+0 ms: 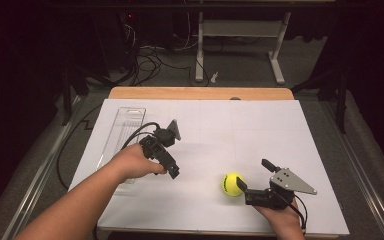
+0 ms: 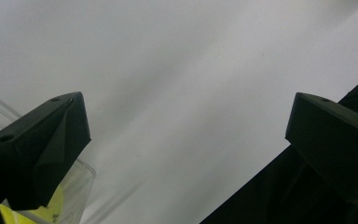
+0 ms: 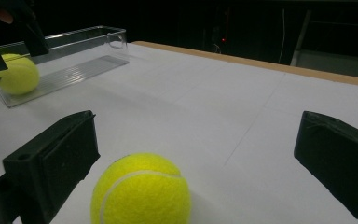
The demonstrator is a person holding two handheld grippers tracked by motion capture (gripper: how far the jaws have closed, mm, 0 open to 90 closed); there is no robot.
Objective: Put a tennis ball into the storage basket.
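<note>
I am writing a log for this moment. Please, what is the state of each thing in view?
Left tool: open, empty.
Right tool: open, empty.
Tennis ball on the table: loose, between the right tool's jaws.
Tennis ball in the tray: lying inside.
Clear tray: upright, uncovered.

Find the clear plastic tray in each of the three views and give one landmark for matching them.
High view: the clear tray lies lengthwise at the left edge of the white table, partly behind the left hand.
Left gripper view: bottom-left corner, behind the left black jaw.
Right gripper view: upper left, with a tennis ball inside.
Shared landmark: the white table surface.
</note>
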